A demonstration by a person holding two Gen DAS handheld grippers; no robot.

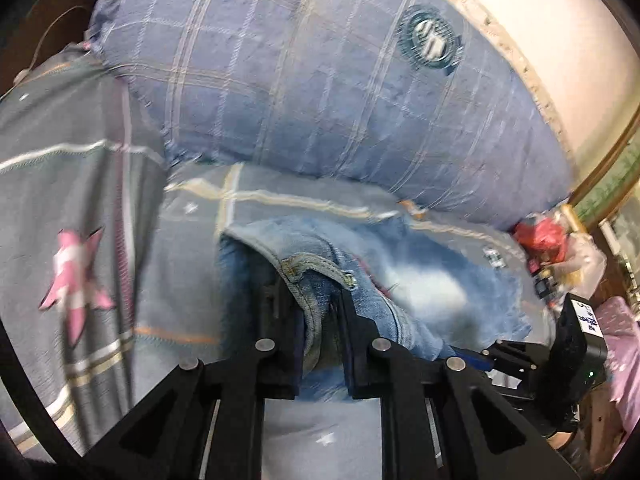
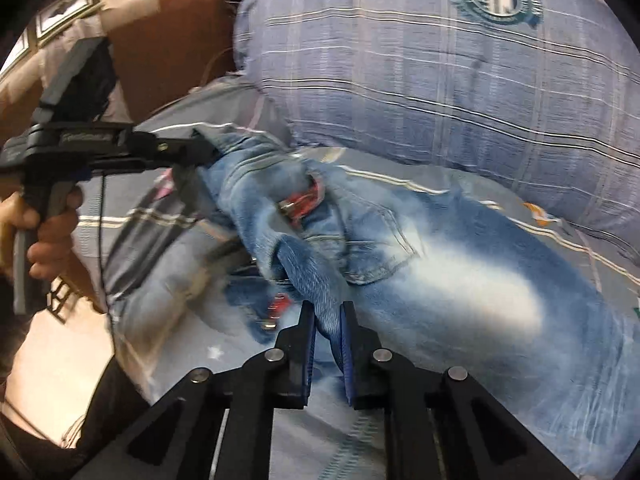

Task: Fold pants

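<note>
Faded blue jeans (image 2: 460, 280) lie across a grey bedsheet, legs running to the right. My left gripper (image 1: 316, 300) is shut on the waistband of the jeans (image 1: 320, 276), denim bunched between its dark pads. That same gripper (image 2: 200, 148) shows at the left of the right wrist view, gripped by a hand (image 2: 48, 224), lifting a waist corner. My right gripper (image 2: 326, 312) is shut on a raised fold of denim near the back pocket (image 2: 380, 248). A red zipper patch (image 2: 300, 200) peeks from the crumpled waist.
A big blue checked pillow (image 1: 320, 80) with a round crest lies just behind the jeans. A grey sheet with a pink star (image 1: 76, 276) spreads to the left. Red clutter (image 1: 544, 240) sits at the right bed edge. A brown headboard (image 2: 168, 40) and framed pictures stand behind.
</note>
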